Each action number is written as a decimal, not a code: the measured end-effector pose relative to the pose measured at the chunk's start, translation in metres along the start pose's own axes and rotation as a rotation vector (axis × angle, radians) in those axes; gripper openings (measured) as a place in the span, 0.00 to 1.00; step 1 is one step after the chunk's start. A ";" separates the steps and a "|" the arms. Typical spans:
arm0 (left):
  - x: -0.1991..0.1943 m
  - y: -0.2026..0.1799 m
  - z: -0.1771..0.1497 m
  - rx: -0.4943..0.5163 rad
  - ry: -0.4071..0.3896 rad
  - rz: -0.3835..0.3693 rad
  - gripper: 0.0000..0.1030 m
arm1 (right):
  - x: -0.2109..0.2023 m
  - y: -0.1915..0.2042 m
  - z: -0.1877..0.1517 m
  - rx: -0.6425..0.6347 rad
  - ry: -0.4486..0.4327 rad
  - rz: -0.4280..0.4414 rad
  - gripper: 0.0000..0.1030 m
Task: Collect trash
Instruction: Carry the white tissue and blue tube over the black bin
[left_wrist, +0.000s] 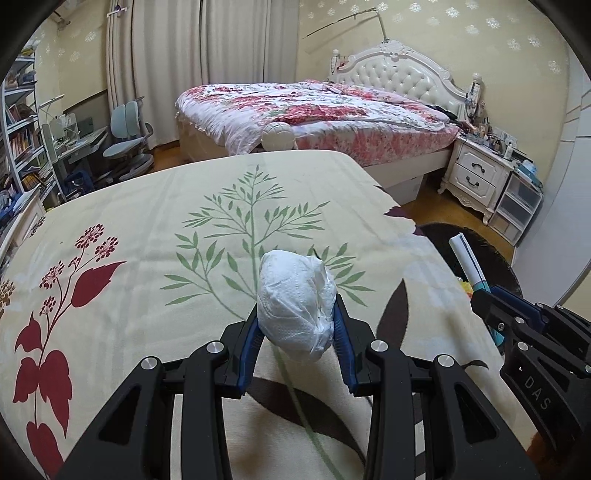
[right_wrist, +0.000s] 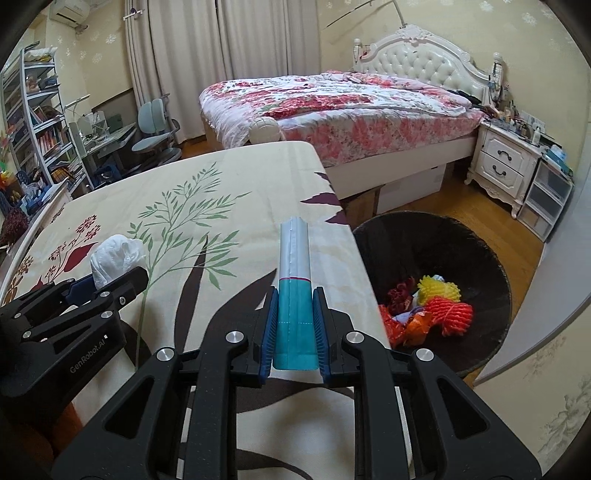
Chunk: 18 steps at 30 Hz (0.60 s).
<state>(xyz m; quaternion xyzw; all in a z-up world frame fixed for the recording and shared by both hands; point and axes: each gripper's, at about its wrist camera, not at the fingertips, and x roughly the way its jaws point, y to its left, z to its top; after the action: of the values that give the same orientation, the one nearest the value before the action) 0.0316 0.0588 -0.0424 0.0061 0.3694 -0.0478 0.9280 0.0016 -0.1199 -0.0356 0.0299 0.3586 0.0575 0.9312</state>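
Note:
My left gripper (left_wrist: 297, 314) is shut on a crumpled white tissue wad (left_wrist: 295, 302), held just above the leaf-patterned tablecloth (left_wrist: 166, 206). In the right wrist view the same wad (right_wrist: 116, 256) shows at the left, sticking out of the left gripper (right_wrist: 110, 280). My right gripper (right_wrist: 294, 314) is shut on a flat teal-and-silver wrapper (right_wrist: 294, 266) that points forward over the table's right edge. That wrapper (left_wrist: 467, 258) and the right gripper (left_wrist: 487, 295) also appear at the right of the left wrist view. A dark round bin (right_wrist: 480, 258) stands on the floor to the right.
The bin holds red, orange and yellow foam nets (right_wrist: 439, 302). Beyond the table stand a bed with a floral quilt (right_wrist: 332, 107), a white nightstand (right_wrist: 506, 162) and plastic drawers (right_wrist: 546, 199). A desk, chair (right_wrist: 155, 125) and bookshelf (right_wrist: 40, 125) fill the left side.

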 end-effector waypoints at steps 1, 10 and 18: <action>0.000 -0.004 0.001 0.005 -0.004 -0.007 0.36 | -0.003 -0.005 0.000 0.008 -0.005 -0.009 0.18; 0.002 -0.054 0.018 0.072 -0.043 -0.081 0.36 | -0.009 -0.055 0.004 0.066 -0.036 -0.119 0.18; 0.013 -0.103 0.037 0.137 -0.094 -0.132 0.36 | -0.006 -0.091 0.013 0.095 -0.068 -0.198 0.18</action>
<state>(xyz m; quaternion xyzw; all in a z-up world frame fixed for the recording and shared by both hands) 0.0568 -0.0469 -0.0221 0.0430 0.3208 -0.1341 0.9366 0.0138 -0.2106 -0.0312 0.0403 0.3303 -0.0526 0.9415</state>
